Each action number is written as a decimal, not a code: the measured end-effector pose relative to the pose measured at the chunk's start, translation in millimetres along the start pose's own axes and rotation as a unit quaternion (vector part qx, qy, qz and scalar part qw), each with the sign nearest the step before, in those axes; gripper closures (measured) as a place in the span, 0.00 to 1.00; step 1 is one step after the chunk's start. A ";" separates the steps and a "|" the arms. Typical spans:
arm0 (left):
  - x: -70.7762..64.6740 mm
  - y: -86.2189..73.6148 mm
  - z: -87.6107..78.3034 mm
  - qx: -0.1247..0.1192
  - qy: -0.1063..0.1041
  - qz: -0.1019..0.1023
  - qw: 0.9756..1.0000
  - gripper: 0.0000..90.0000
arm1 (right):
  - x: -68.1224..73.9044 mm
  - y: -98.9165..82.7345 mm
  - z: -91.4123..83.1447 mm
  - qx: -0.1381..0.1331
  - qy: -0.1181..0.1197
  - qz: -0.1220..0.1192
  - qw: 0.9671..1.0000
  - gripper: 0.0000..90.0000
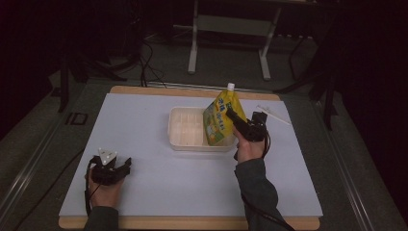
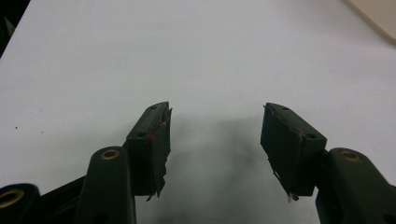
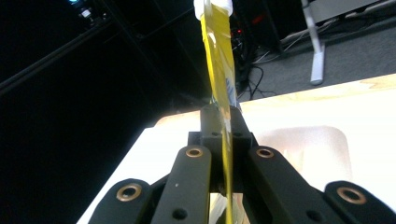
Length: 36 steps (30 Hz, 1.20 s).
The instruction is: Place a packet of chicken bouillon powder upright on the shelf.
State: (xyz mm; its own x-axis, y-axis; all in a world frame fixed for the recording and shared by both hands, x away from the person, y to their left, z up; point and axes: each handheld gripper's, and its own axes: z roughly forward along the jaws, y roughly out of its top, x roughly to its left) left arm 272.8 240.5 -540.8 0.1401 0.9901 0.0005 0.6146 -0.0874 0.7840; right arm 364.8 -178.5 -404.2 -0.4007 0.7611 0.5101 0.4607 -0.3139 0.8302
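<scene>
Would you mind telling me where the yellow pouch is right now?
In the high view the yellow pouch stands tilted over the right end of the white tray, pinched by the right gripper right of the table's centre.

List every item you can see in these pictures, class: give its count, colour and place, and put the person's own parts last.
Pouch: 1, yellow with white cap, upright at the tray's right end, pinched by the right gripper.
Tray: 1, white, mid-board.
Flat strip: 1, white, far right of board.
Board: 1, white on wood.
Desk frame: 1, pale, on floor behind.
Left gripper: 1, black, open, near left.
Right gripper: 1, black.
Hands: 2, dark sleeves.
</scene>
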 end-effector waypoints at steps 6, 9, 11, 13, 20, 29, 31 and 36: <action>0.0 0.0 0.0 0.000 0.000 0.001 1.000 0.47 | 2.3 -2.9 1.6 -0.005 -0.020 -0.005 1.000 1.00; 0.0 0.0 0.0 0.000 0.000 0.000 1.000 0.47 | 3.6 -4.7 3.5 -0.005 -0.032 -0.008 0.999 1.00; 0.0 0.1 0.0 0.000 -0.001 0.000 1.000 0.47 | 7.4 -6.3 6.3 -0.003 -0.044 -0.019 0.999 1.00; 0.1 0.1 -0.1 0.000 0.000 0.000 1.000 0.47 | 10.1 -6.7 7.7 -0.003 -0.051 -0.024 0.998 1.00; 0.0 0.2 -0.4 -0.001 -0.001 0.001 1.000 0.47 | 14.5 -6.8 12.8 0.001 -0.060 -0.025 0.998 1.00; -1.2 0.6 0.7 0.000 -0.001 0.003 1.000 0.47 | 22.5 -5.3 24.5 0.026 -0.063 -0.036 0.997 0.99; -1.1 0.6 0.6 -0.001 -0.002 0.003 1.000 0.47 | 24.2 -3.8 27.3 0.028 -0.064 -0.030 0.997 0.99; -1.0 0.8 0.5 -0.002 -0.004 0.001 1.000 0.47 | 31.1 -1.0 36.1 0.041 -0.069 -0.048 0.996 0.98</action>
State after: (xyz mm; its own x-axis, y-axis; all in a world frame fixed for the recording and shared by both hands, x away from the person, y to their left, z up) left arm 273.6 239.4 -540.5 0.1484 0.9889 -0.0026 0.6115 -0.0897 0.7861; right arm 380.5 -134.1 -397.3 -0.3358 0.8580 0.3888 0.4914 -0.1926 0.8494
